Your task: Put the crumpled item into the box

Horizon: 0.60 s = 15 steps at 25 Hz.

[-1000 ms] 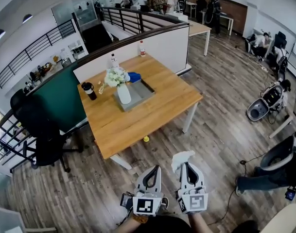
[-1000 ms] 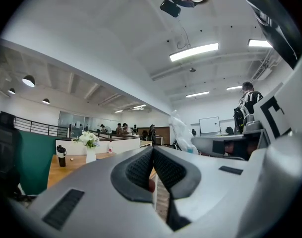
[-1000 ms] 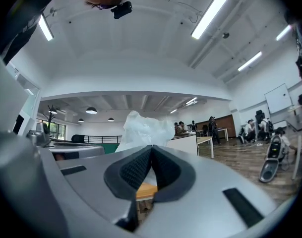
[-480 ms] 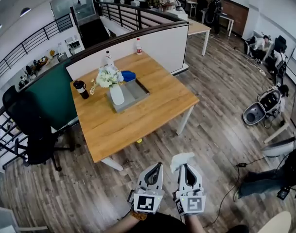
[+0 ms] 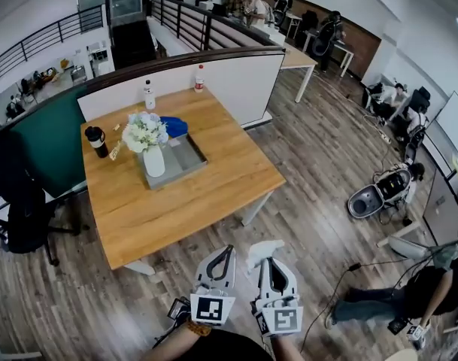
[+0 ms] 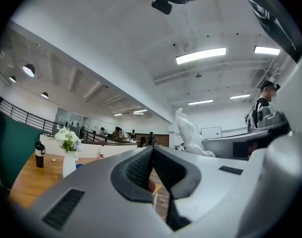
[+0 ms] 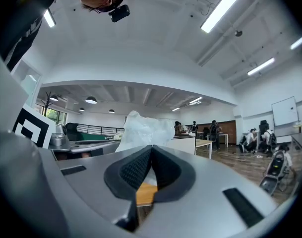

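— As the head view is set against the one a second ago, what is found changed?
— The table (image 5: 213,194) is seen larger and shifted left, so ground is judged to be gained. The box (image 5: 188,155) on it is still well apart from both grippers.
— How are the grippers held?
— The left gripper (image 5: 222,251) is kept clenched on nothing. The right gripper (image 5: 268,262) is kept clamped on the wad (image 5: 262,247), which is carried low above the floor.
— What is left, then?
— The wad is not yet delivered; more approach is needed.
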{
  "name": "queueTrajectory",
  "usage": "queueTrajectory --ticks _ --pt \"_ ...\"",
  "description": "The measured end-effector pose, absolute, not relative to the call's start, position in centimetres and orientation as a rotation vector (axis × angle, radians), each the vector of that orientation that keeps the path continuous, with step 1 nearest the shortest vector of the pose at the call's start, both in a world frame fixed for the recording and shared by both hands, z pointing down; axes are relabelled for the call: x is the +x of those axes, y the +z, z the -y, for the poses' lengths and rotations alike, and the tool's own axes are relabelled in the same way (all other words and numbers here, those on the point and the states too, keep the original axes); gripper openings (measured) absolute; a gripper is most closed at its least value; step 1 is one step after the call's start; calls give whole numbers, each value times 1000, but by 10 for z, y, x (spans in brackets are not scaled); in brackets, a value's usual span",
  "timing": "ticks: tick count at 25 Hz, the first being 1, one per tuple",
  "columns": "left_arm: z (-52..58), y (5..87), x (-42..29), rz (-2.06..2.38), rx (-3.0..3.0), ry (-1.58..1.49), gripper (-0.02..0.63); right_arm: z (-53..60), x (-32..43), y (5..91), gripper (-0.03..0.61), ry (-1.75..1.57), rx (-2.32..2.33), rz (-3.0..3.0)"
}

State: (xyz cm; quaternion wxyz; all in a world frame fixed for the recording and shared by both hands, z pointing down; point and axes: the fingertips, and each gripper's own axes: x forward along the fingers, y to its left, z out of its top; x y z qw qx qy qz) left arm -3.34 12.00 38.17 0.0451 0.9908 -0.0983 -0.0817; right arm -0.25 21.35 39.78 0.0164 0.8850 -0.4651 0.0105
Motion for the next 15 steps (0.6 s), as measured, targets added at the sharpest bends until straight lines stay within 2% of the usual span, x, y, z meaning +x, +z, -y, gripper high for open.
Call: queueTrajectory --ticks 15 --pt "-28 384 57 397 2966 -293 23 -128 88 388 8 25 2631 1454"
